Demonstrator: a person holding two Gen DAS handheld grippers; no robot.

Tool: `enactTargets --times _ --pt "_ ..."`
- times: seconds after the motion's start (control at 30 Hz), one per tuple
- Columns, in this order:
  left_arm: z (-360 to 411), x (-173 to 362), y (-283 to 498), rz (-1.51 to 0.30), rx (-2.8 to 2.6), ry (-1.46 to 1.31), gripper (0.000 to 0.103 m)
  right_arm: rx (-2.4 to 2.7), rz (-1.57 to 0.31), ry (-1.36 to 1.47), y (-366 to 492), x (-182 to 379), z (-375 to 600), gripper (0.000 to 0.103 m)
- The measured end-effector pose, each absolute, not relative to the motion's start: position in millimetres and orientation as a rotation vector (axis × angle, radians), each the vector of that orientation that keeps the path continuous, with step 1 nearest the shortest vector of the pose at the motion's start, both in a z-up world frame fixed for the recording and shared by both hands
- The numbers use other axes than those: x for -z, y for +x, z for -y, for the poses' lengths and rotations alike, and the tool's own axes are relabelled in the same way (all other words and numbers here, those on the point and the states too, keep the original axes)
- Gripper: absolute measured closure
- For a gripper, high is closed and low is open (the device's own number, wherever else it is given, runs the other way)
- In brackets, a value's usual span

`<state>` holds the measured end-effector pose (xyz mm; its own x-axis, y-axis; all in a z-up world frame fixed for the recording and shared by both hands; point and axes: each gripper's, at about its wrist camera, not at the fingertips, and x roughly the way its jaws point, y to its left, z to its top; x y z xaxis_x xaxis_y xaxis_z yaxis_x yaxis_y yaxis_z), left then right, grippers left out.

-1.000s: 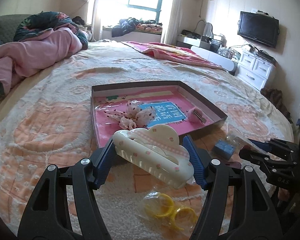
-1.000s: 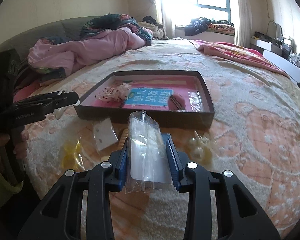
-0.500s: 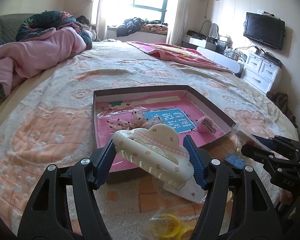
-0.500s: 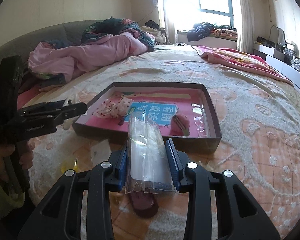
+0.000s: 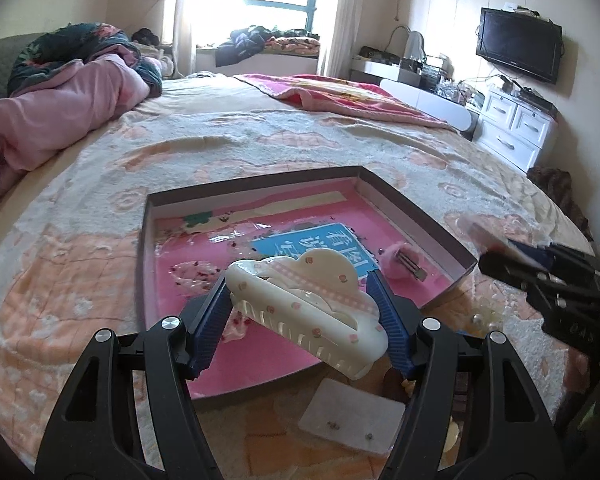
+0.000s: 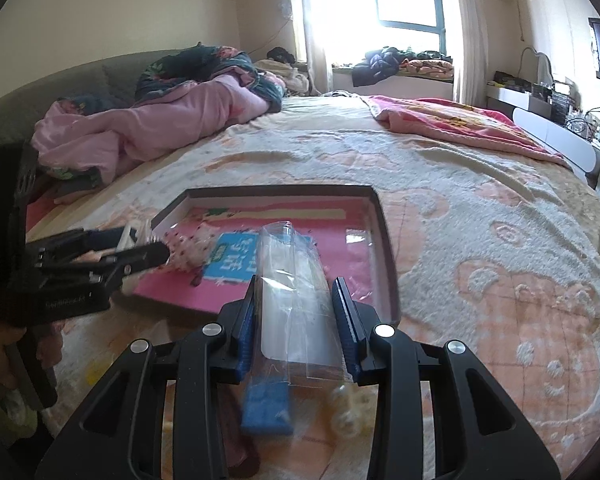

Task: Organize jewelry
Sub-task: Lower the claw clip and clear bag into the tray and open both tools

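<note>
My left gripper [image 5: 300, 312] is shut on a cream cloud-shaped hair claw clip [image 5: 308, 312] and holds it above the near part of a shallow pink-lined box [image 5: 416, 216]. The box holds a pink fluffy hair clip [image 5: 404, 260] and a white speckled bow [image 6: 188, 256]. My right gripper [image 6: 296, 320] is shut on a clear plastic bag [image 6: 292, 292], just above the box's near edge [image 6: 392, 280]. The right gripper shows at the right of the left wrist view [image 5: 496, 256]; the left gripper shows at the left of the right wrist view [image 6: 140, 252].
On the patterned bedspread before the box lie a clear packet with small studs [image 5: 352, 416], a blue item [image 6: 268, 404] and a clear beaded piece [image 5: 484, 316]. A pink quilt [image 5: 52, 116] lies far left. A TV [image 5: 520, 52] and white drawers [image 5: 516, 128] stand at the right.
Both grippers have moved forward towards the box with their loads. The claw clip is now over the box's near part. The yellow rings have dropped out of the left wrist view.
</note>
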<state>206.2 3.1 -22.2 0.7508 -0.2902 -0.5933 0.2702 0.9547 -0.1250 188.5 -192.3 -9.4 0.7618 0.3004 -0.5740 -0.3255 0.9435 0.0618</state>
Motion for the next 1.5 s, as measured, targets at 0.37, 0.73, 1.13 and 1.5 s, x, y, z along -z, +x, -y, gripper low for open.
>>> enactTargets --times 0.37,0.73,1.13,1.5 --pt "11 29 230 -0.698 0.303 0.013 0.045 -0.297 -0.618 -0.057 225 8 199 0.069" --pt "19 35 253 -0.728 0.318 0.026 0.045 -0.277 -0.672 -0.049 260 22 198 0.069" --pt "25 45 261 -0.772 0.344 0.036 0.044 -0.29 -0.742 -0.076 289 39 188 0.069" --pt "28 56 264 -0.827 0.358 0.05 0.044 -0.251 -0.813 -0.104 301 54 185 0.069"
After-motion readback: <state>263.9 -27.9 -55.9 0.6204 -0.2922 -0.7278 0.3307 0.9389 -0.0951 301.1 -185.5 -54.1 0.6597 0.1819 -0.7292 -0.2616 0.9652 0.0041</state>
